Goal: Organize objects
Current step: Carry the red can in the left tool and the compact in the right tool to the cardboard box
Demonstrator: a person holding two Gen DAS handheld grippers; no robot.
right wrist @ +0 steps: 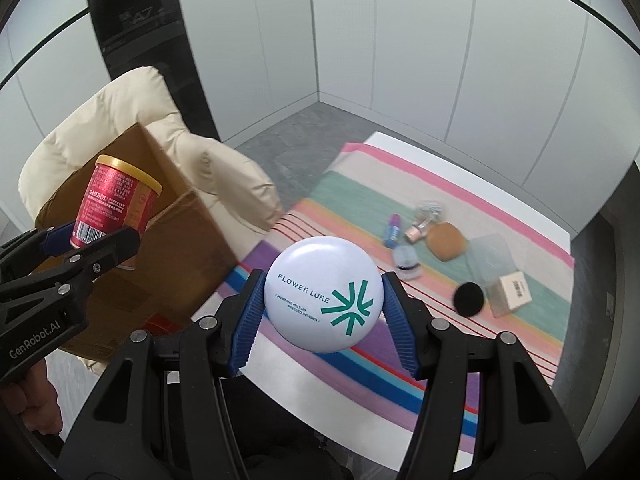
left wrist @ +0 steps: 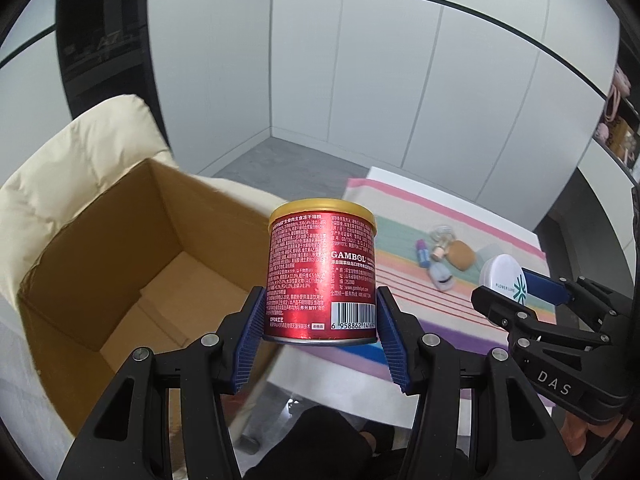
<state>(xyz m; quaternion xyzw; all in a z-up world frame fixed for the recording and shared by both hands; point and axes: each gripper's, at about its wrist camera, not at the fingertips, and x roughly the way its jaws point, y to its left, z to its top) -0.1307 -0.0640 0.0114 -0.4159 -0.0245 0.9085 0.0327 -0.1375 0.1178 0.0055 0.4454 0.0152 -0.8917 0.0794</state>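
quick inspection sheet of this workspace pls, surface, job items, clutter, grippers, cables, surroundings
surface: white table covered by a striped cloth.
job's things: red can held upright in the air beside the open cardboard box; white powder compact held above the cloth.
clutter: small bottles, a brown pouch, a black round pad and a small carton lying on the cloth.
grippers: left gripper shut on the can; right gripper shut on the compact.
cables: nothing seen.
surroundings: cream cushioned chair behind the box, white wall panels, grey floor.
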